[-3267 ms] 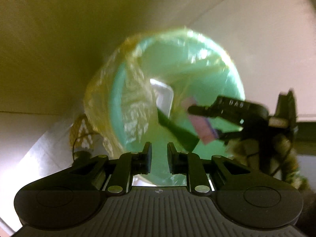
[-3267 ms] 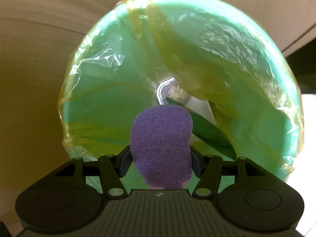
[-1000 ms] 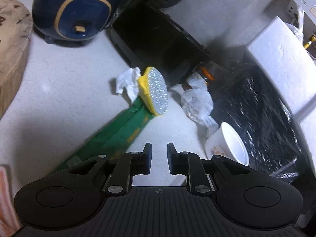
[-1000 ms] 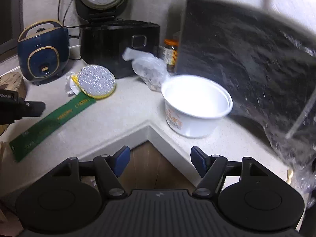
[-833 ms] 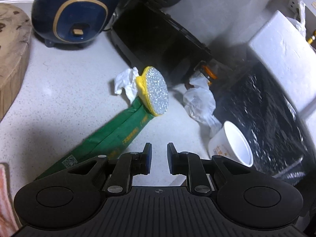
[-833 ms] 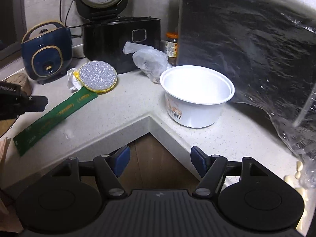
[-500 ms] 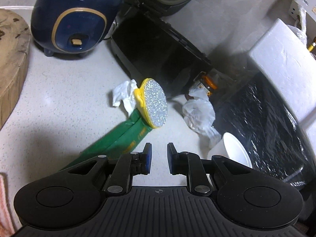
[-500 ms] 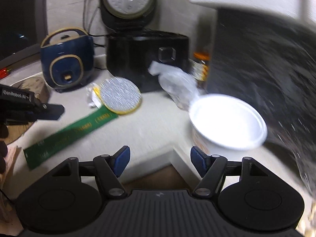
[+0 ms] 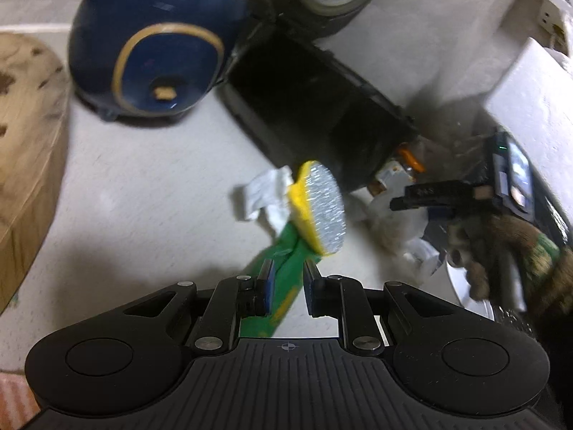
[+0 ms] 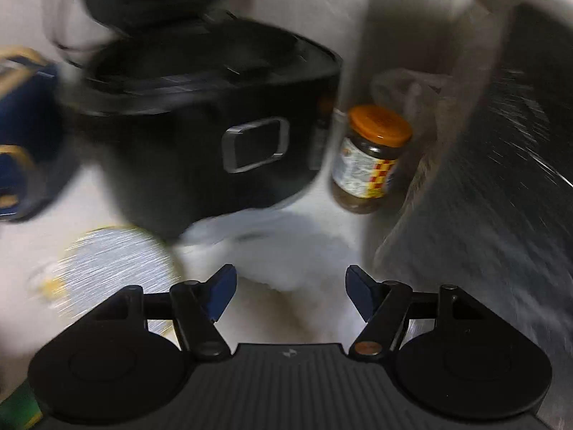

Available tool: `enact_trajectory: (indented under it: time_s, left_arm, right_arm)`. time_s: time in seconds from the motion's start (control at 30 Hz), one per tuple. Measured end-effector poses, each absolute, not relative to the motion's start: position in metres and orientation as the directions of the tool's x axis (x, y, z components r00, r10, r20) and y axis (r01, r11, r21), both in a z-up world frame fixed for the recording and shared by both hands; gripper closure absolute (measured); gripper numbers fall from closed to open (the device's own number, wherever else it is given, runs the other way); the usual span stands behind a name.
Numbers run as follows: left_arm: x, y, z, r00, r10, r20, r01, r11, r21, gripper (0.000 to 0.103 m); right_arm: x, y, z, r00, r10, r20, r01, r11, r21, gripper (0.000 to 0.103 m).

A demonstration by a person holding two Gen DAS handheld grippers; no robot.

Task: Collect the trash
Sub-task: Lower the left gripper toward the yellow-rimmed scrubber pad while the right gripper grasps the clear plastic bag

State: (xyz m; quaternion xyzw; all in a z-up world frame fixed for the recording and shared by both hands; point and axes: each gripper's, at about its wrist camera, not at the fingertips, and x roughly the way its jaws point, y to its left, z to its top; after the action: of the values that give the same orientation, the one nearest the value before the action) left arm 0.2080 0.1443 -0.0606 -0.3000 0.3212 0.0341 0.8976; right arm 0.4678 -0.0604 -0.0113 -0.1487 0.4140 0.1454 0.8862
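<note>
Both grippers low over the surface [image 9: 143, 193], among the trash.
Left gripper [image 9: 288, 288]: jaws a narrow gap apart, straddling the green wrapper [image 9: 283, 279]; cannot tell if gripped. Wrapper's far end lies under the yellow scrub pad [image 9: 318, 211], beside crumpled tissue [image 9: 265, 199]. Right gripper [image 10: 290, 294]: spread wide, empty, over a white plastic bag [image 10: 275, 247], blurred, near an orange-lidded jar [image 10: 369, 157].

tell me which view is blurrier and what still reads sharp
Right wrist view: heavy motion smear over the black rice cooker and round scouring pad; the orange-lidded jar and right tongs stay fairly crisp. Left wrist view: milder blur, left tongs sharp over the green wrapper.
</note>
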Motion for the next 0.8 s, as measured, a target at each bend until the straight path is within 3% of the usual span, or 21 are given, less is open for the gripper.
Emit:
enact_trajectory:
  time_s: [0.07, 0.13, 0.23, 0.47, 0.57, 0.67, 0.8]
  left_arm:
    - [0.208, 0.149, -0.065, 0.787, -0.133, -0.603, -0.266, 0.808, -0.525, 0.084]
    - [0.209, 0.153, -0.068, 0.788, -0.134, -0.601, -0.274, 0.797, -0.537, 0.083]
    - [0.215, 0.160, -0.071, 0.797, -0.135, -0.588, -0.288, 0.771, -0.568, 0.084]
    - [0.246, 0.155, -0.073, 0.810, -0.155, -0.565, -0.269, 0.758, -0.594, 0.084]
    - [0.269, 0.142, -0.068, 0.822, -0.181, -0.540, -0.221, 0.773, -0.594, 0.083]
    - [0.288, 0.130, -0.057, 0.844, -0.120, -0.523, -0.210, 0.823, -0.528, 0.083]
    - [0.296, 0.125, -0.054, 0.840, -0.016, -0.543, -0.254, 0.872, -0.418, 0.083]
  right_arm:
    - [0.485, -0.053, -0.024, 0.601, 0.096, -0.793, -0.364, 0.917, -0.165, 0.041]
    - [0.495, -0.049, -0.034, 0.582, 0.077, -0.809, -0.359, 0.918, -0.170, 0.075]
    - [0.481, -0.050, -0.028, 0.563, 0.179, -0.807, -0.401, 0.913, -0.077, 0.091]
    - [0.378, -0.079, -0.013, 0.424, 0.512, -0.747, -0.536, 0.806, 0.249, 0.095]
    - [0.343, -0.088, -0.022, 0.422, 0.524, -0.740, -0.563, 0.791, 0.239, 0.095]
    - [0.320, -0.094, -0.030, 0.456, 0.504, -0.734, -0.580, 0.793, 0.184, 0.093]
    - [0.306, -0.108, -0.030, 0.483, 0.523, -0.702, -0.563, 0.800, 0.208, 0.075]
